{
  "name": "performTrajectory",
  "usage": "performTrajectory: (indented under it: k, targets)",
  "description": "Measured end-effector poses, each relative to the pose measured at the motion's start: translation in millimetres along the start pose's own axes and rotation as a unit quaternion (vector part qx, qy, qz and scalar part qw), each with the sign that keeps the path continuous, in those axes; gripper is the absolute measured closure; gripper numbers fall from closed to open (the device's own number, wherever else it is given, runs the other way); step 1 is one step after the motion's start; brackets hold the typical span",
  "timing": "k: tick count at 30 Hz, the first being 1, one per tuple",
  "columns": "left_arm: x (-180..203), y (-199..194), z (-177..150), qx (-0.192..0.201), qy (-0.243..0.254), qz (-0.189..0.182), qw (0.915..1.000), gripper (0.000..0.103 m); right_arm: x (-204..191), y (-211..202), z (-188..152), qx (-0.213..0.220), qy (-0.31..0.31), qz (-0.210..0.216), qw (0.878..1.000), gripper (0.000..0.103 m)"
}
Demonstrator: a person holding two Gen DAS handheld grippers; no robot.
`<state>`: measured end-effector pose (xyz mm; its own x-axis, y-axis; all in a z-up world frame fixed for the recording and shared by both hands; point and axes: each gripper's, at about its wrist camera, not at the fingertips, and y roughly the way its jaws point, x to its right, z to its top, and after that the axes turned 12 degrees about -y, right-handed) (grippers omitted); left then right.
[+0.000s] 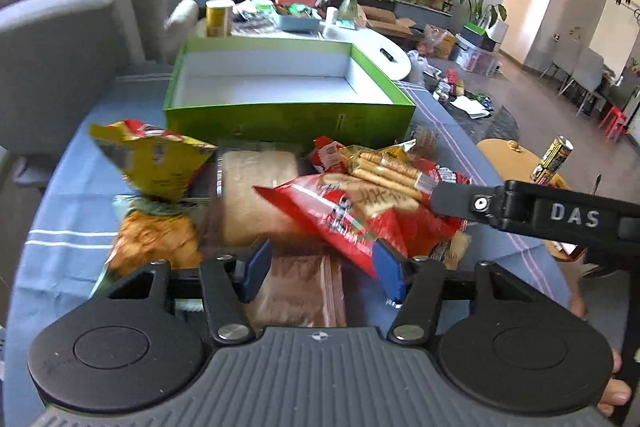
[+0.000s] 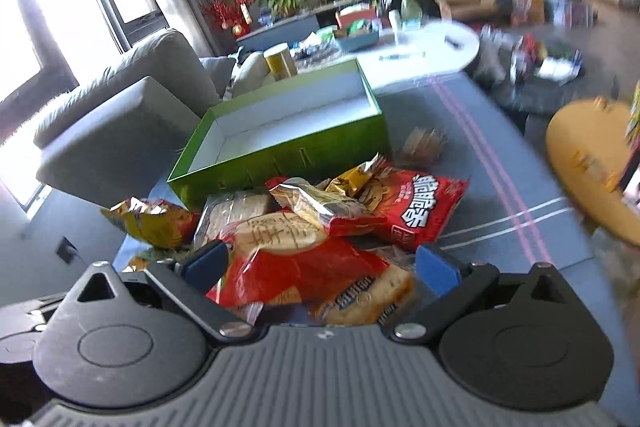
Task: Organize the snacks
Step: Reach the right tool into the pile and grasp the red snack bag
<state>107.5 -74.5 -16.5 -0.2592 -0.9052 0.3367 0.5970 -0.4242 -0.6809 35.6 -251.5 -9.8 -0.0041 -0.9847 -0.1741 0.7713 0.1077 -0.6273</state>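
Snack packets lie heaped on a blue striped cloth in front of an empty green box with a white inside. My left gripper is open low over a brown wafer packet, and a red cracker bag has its corner at the right pad. A yellow chip bag and an orange snack bag lie to the left. My right gripper stands wide open around the red cracker bag; one of its fingers rests by a biscuit-stick packet.
A grey sofa stands left of the table. Behind the box are a white round table and a yellow tin. A yellow stool with a can on it is at the right. A person's hand shows at bottom right.
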Motion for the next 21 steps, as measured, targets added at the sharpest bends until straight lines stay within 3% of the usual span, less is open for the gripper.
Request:
performTrajectory:
  k: [4,7,13,17,21]
  targets:
    - [-1.9,12.0,11.1,-0.007,-0.007,-0.019,0.9998,0.054,14.6,23.6,6.6,-0.031,0.034,0.044,0.998,0.0]
    - [0.3,24.7,14.1,-0.034,0.003,-0.048,0.9983,0.054,14.7,38.5,10.1,-0.053,0.03,0.067,0.996,0.0]
    - [0.4,43.6,15.6,-0.057,0.0,-0.074,0.9956,0.046,18.3,63.9,12.8,-0.084,0.018,0.076,0.993,0.0]
    - [-4.3,69.3,12.1,-0.1,-0.028,-0.083,0.9912,0.046,24.2,74.9,8.6,-0.097,0.023,0.097,0.99,0.0]
    - [-9.1,80.8,7.0,-0.11,-0.052,-0.094,0.9881,0.05,28.7,81.4,0.8,-0.107,0.042,0.114,0.987,0.0]
